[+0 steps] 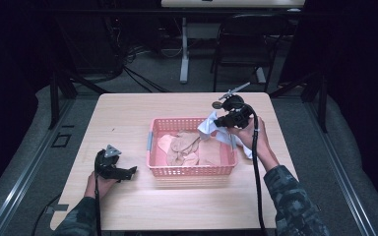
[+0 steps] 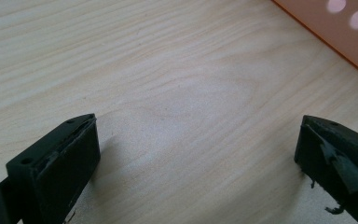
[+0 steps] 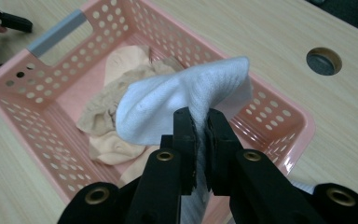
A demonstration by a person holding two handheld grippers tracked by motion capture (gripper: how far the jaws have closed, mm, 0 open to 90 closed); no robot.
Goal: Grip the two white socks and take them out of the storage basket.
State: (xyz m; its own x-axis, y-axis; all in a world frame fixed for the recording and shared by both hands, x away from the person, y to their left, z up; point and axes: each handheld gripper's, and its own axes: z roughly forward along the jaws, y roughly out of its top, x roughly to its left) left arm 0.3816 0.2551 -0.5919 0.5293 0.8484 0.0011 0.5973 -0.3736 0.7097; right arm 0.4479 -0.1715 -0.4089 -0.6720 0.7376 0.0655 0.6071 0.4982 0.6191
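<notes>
No writing or label can be read anywhere. The right claw (image 3: 200, 123) is clamped tight on a white sock (image 3: 177, 105) of ribbed knit, which drapes over its tips above the right half of the pink basket (image 3: 279, 119). That basket is perforated plastic, rectangular, with a grey handle strip, and soft beige socks (image 3: 109, 116) lie crumpled inside it. The left claw (image 1: 123, 173) rests on the pale wood-grain surface (image 2: 177, 84) just left of the basket, its black jaws spread wide with nothing between them.
</notes>
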